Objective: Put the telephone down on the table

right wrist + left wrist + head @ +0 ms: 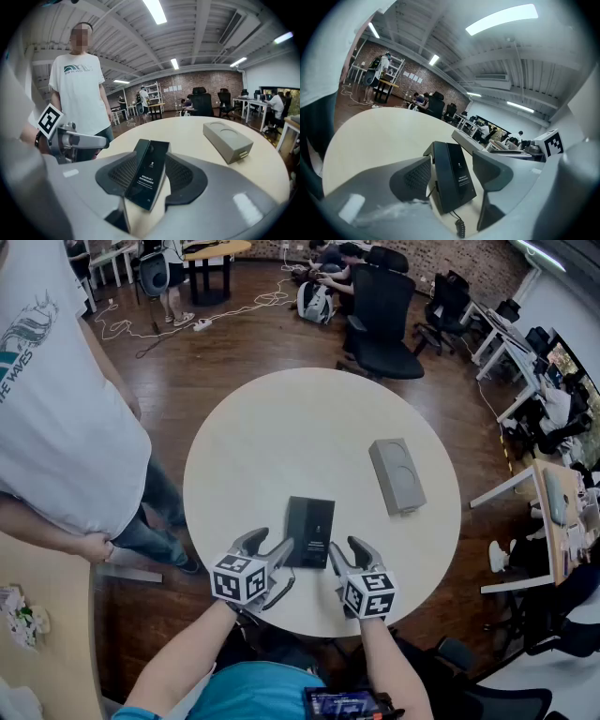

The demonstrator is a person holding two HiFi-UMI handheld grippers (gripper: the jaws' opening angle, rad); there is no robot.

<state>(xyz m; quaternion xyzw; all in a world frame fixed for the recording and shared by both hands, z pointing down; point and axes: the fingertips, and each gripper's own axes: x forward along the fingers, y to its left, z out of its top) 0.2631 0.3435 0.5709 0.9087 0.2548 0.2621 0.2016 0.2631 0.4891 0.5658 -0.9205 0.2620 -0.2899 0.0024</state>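
The telephone [310,529] lies on the table [281,427], its near end between the spread jaws of the left gripper [265,545] and right gripper [349,547], and neither clamps it. A crooked pull-back could drag it over the near edge.

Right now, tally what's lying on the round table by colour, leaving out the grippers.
Black: 1, the telephone
Grey: 1, the box
Total: 2
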